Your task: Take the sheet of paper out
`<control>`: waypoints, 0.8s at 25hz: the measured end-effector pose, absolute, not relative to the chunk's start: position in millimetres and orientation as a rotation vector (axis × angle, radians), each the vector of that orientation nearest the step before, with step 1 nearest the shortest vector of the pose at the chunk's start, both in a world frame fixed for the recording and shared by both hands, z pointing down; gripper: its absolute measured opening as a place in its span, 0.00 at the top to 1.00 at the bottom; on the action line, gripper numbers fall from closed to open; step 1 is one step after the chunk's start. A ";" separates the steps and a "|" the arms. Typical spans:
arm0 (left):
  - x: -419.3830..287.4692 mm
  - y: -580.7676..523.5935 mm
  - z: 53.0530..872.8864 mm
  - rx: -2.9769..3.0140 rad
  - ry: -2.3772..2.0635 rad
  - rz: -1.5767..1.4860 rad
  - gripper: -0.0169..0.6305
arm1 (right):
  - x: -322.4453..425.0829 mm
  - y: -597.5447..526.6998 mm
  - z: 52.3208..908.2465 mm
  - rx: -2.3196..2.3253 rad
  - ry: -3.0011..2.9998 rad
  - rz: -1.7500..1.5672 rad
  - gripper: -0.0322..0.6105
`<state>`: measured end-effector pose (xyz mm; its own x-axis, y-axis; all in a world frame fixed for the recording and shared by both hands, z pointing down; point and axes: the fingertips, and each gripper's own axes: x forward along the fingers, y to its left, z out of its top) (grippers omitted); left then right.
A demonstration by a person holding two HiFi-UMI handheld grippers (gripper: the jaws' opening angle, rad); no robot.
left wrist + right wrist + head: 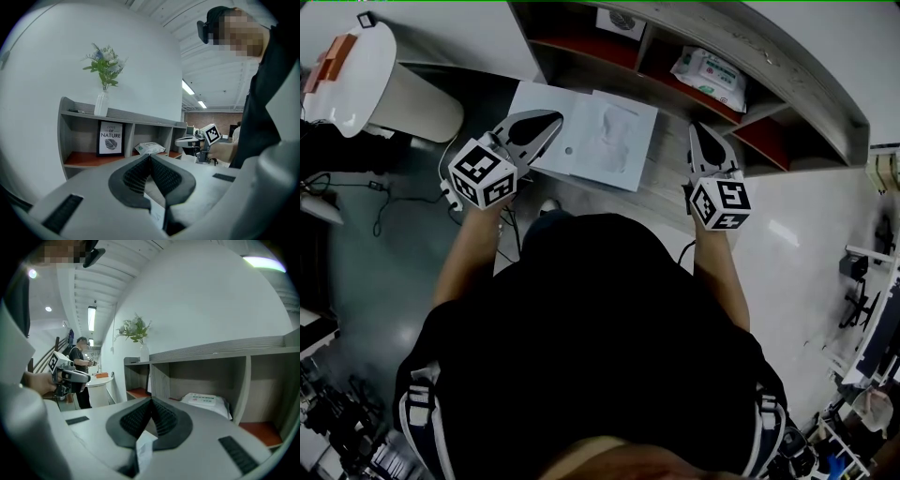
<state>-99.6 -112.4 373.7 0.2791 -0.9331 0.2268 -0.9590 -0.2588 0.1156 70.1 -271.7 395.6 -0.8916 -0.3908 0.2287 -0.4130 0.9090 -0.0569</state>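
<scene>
In the head view a white sheet of paper (546, 111) lies flat on the wooden table (666, 178), partly under a glossy, see-through-looking sleeve (614, 136). My left gripper (549, 119) hangs over the sheet's left part, jaws shut with nothing between them. My right gripper (697, 128) is to the right of the paper, over bare wood, also shut and empty. Both gripper views look level at the shelf; the left gripper (150, 156) and right gripper (151, 400) show their pads pressed together. The paper is hidden in both.
A grey shelf unit (769, 56) stands behind the table, holding a pack of wipes (709, 75) and a framed print (110, 138). A vase of flowers (103, 96) tops it. A white bin (389, 84) stands at left. Another person (83, 363) stands far off.
</scene>
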 end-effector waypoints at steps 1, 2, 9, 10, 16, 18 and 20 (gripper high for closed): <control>-102.0 -112.7 375.8 2.317 -1.746 0.162 0.94 | 68.5 -272.1 396.3 0.614 -2.855 0.152 0.93; -104.9 -113.3 377.6 2.317 -1.741 0.159 0.94 | 66.5 -272.5 397.1 0.619 -2.850 0.152 0.93; -129.6 -117.5 379.4 2.352 -1.677 0.159 0.94 | 51.6 -272.8 398.0 0.696 -2.819 0.162 0.93; -135.0 -117.5 380.0 2.356 -1.669 0.164 0.94 | 48.7 -272.3 399.2 0.709 -2.813 0.168 0.93; -167.2 -118.7 383.6 2.364 -1.637 0.151 0.94 | 36.4 -267.2 413.2 0.765 -2.761 0.204 0.93; -174.8 -117.7 386.1 2.370 -1.620 0.151 0.94 | 32.8 -266.3 415.0 0.790 -2.749 0.209 0.93; -181.4 -117.4 389.0 2.376 -1.599 0.157 0.94 | 28.4 -265.1 414.8 0.812 -2.744 0.213 0.93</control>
<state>-181.4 -117.4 389.0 0.3838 -0.8918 0.2394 -0.9214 -0.3527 0.1634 28.4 -265.1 414.8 -0.8058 -0.5116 0.2983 -0.5515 0.8318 -0.0631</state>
